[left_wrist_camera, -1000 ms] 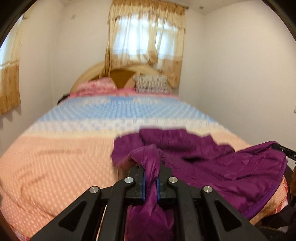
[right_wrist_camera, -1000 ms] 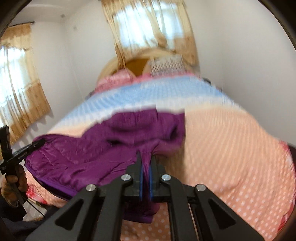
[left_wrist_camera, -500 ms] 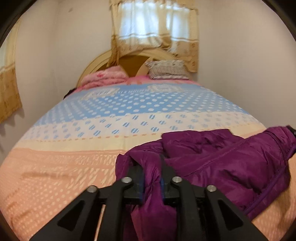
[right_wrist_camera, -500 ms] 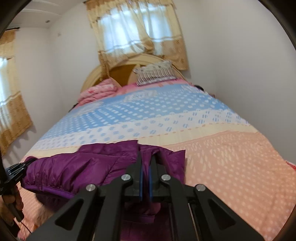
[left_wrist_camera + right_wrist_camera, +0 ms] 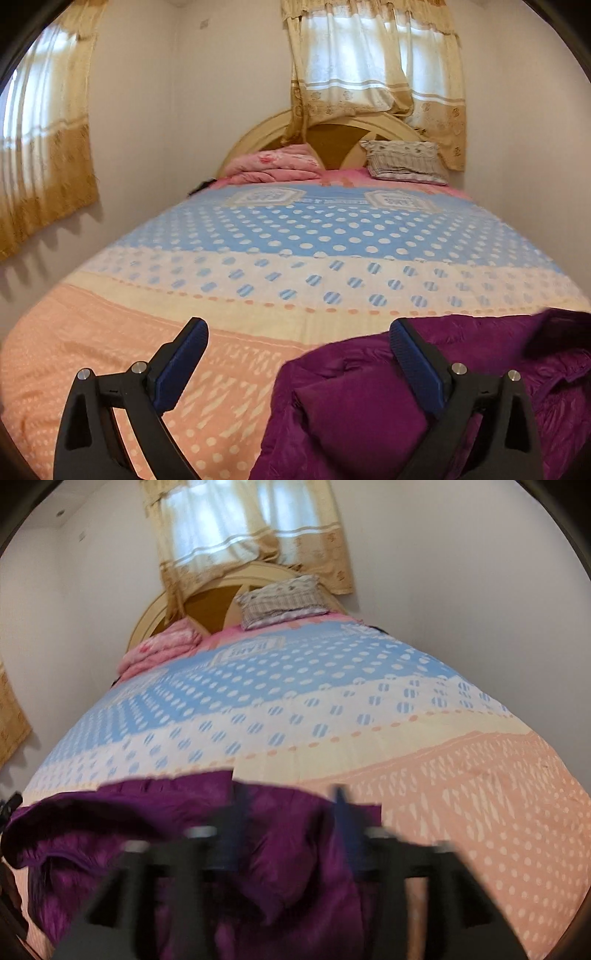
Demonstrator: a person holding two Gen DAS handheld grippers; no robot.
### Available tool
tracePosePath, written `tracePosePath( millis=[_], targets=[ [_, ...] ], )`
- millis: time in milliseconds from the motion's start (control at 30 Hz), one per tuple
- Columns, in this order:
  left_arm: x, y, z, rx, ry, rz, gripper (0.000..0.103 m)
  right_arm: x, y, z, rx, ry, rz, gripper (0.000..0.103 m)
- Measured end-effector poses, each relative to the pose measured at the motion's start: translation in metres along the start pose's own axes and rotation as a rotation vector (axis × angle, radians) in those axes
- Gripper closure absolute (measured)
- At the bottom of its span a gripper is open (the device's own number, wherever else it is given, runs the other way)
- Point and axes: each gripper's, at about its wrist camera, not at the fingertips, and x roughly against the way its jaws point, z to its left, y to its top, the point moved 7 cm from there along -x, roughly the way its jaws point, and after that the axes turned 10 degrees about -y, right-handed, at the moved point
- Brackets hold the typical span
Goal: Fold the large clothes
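A purple padded jacket [image 5: 369, 398] lies bunched on the near, peach end of the bed. In the left wrist view my left gripper [image 5: 297, 330] has its jaws opening wide; the jacket lies loose between and under them, no pad pressing on it. The blue pad of its right finger [image 5: 413, 365] stands over the cloth. In the right wrist view the jacket [image 5: 177, 834] spreads to the left, and my right gripper [image 5: 288, 797], blurred, has its jaws opening with cloth between them, not pinched.
The bed's dotted cover [image 5: 314, 236] runs peach, cream, then blue toward the headboard [image 5: 332, 136]. A folded pink blanket [image 5: 277, 166] and a patterned pillow [image 5: 406, 162] lie at the head. Curtained windows [image 5: 373, 70] and white walls close in on both sides.
Both grippers, earlier shut on the jacket while carrying it forward and down onto the bed, have spread their jaws and let go. The jacket now lies on the cover.
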Motion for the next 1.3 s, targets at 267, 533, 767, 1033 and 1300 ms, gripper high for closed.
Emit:
tracePosePath(
  millis=[267, 533, 767, 1033, 1300],
  targets=[
    [0.03, 0.018, -0.017, -0.042, 0.132, -0.13, 0.004, 0.039, -0.017, 0.076, 0.217, 0.078, -0.026, 0.035],
    [-0.031, -0.007, -0.072, -0.118, -0.005, 0.049, 0.002, -0.018, -0.057, 0.134, 0.445, 0.014, 0.129, 0.059],
    [-0.104, -0.059, -0.065, -0.089, 0.068, 0.269, 0.002, -0.052, -0.068, 0.101, 0.369, -0.058, 0.188, 0.059],
    [-0.117, -0.077, -0.058, -0.004, 0.052, 0.353, 0.001, -0.061, -0.073, 0.104, 0.363, -0.06, 0.179, 0.055],
    [-0.12, -0.081, -0.057, -0.001, 0.067, 0.379, 0.001, -0.072, -0.075, 0.105, 0.372, -0.071, 0.216, 0.054]
  ],
)
